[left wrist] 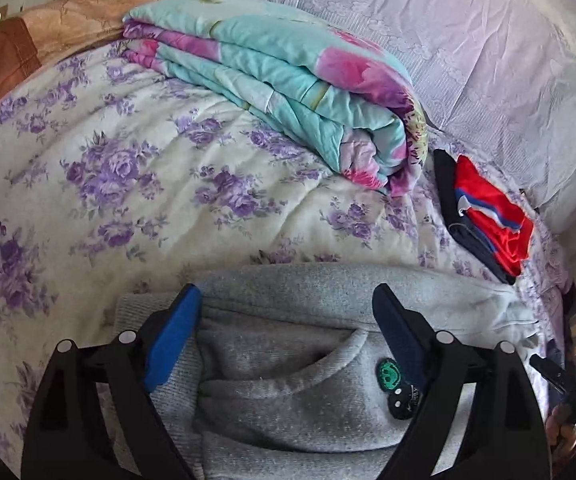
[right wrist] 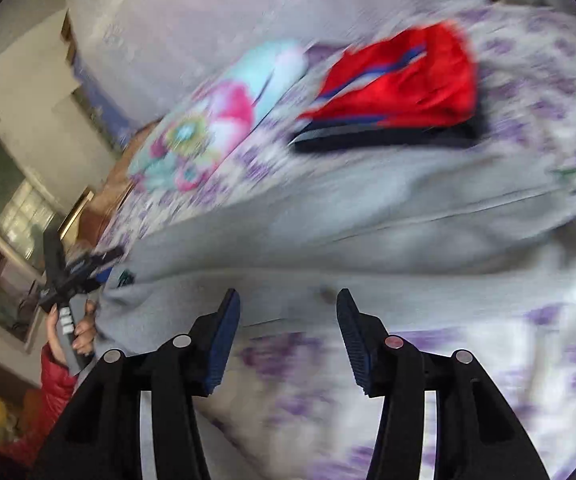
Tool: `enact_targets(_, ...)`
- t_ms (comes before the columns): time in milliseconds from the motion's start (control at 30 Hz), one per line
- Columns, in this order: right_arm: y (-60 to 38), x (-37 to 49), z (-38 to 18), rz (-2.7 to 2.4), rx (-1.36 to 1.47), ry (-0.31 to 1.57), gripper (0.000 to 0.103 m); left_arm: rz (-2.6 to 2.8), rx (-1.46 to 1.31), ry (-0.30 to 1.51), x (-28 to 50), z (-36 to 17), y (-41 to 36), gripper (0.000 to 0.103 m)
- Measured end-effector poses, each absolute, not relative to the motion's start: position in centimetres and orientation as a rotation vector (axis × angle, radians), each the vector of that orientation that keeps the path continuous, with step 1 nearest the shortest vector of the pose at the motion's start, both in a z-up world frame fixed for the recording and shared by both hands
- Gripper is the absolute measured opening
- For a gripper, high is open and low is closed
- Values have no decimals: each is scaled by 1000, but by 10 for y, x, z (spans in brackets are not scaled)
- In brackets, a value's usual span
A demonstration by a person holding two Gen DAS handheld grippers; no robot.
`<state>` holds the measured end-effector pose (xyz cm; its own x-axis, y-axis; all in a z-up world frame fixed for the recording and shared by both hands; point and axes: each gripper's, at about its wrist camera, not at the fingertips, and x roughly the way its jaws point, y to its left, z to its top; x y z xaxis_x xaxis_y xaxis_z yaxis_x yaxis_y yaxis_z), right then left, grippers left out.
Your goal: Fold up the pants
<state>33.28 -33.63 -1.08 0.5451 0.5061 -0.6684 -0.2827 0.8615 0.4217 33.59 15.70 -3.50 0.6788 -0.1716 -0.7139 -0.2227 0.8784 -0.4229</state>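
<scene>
Grey sweatpants (left wrist: 288, 380) lie flat on the flowered bedspread (left wrist: 108, 180), with a pocket slit and a small green patch (left wrist: 387, 372) facing up. My left gripper (left wrist: 286, 294) stands wide open over the pocket area, and the cloth runs under and between its blue pads without being pinched. In the blurred right wrist view the pants (right wrist: 367, 216) stretch across the middle. My right gripper (right wrist: 288, 298) hovers open at their near edge with nothing between its fingers. A hand (right wrist: 84, 328) in a red sleeve holds the other gripper at the pants' far left end.
A folded teal and pink quilt (left wrist: 280, 80) lies behind the pants. A folded red and dark clothes pile (left wrist: 491, 216) sits at the right, also in the right wrist view (right wrist: 399, 84). A brown pillow (left wrist: 48, 36) is at the far left, and a lilac lace cover (left wrist: 447, 40) runs along the back.
</scene>
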Motion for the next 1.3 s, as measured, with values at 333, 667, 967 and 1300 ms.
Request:
enact_targets(333,-500,346,-42,167,598,881,52,35,-505,832,338,-38,153,87)
enact_targets(667,-462,383,-49,182,521,873,9,16,-534,815,337,-37,158,90)
enact_targets(967,-480,290,-29,160,371,1039,33,0,-519,826,339,-36,154,91)
enact_targets(1300,-446,269,-5,179,195,875,32,7,-498,813,335,-34,151,91)
